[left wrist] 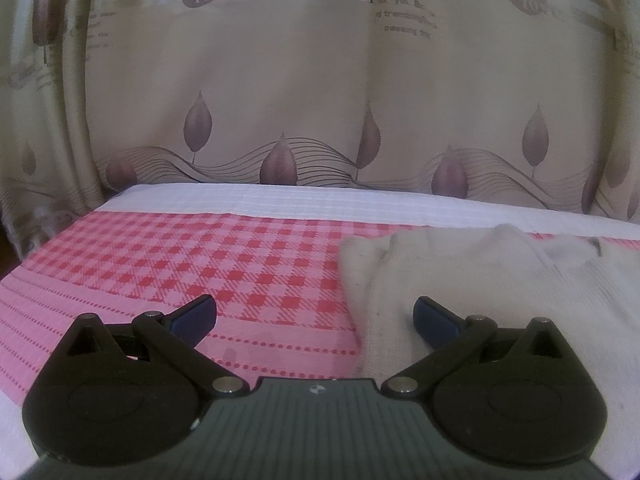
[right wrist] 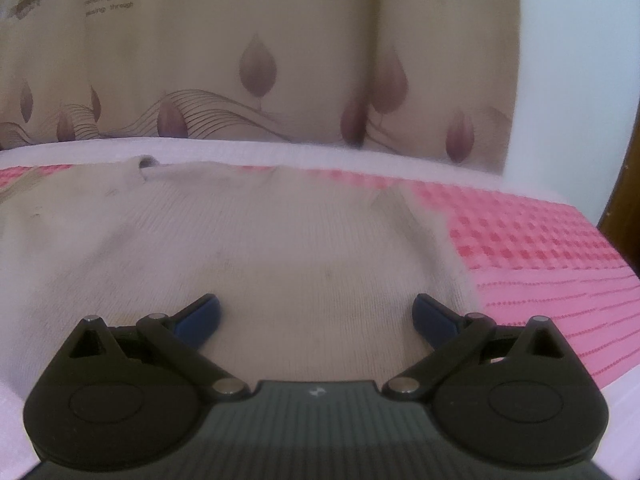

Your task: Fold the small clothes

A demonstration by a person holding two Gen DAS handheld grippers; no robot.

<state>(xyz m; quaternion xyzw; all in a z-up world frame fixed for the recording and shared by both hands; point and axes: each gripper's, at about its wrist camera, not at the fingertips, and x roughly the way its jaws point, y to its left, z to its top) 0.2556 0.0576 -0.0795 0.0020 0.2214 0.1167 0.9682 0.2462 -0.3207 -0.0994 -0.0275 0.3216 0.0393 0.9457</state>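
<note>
A small cream knitted top (left wrist: 480, 280) lies flat on the pink checked cloth (left wrist: 200, 256), its neck opening (left wrist: 568, 252) toward the far edge. In the left wrist view it fills the right half, and my left gripper (left wrist: 316, 316) stands open over its left edge, one blue fingertip (left wrist: 434, 316) above the knit, the other above the cloth. In the right wrist view the same top (right wrist: 260, 240) spreads across the middle and left. My right gripper (right wrist: 316, 316) hangs open above its near right part, nothing between the fingers.
A beige curtain (left wrist: 300, 100) with leaf prints and lettering hangs right behind the table's far edge. A white border (left wrist: 280, 200) runs along the cloth's far side. At the far right a white wall (right wrist: 572, 80) and a dark wooden edge (right wrist: 624, 184) show.
</note>
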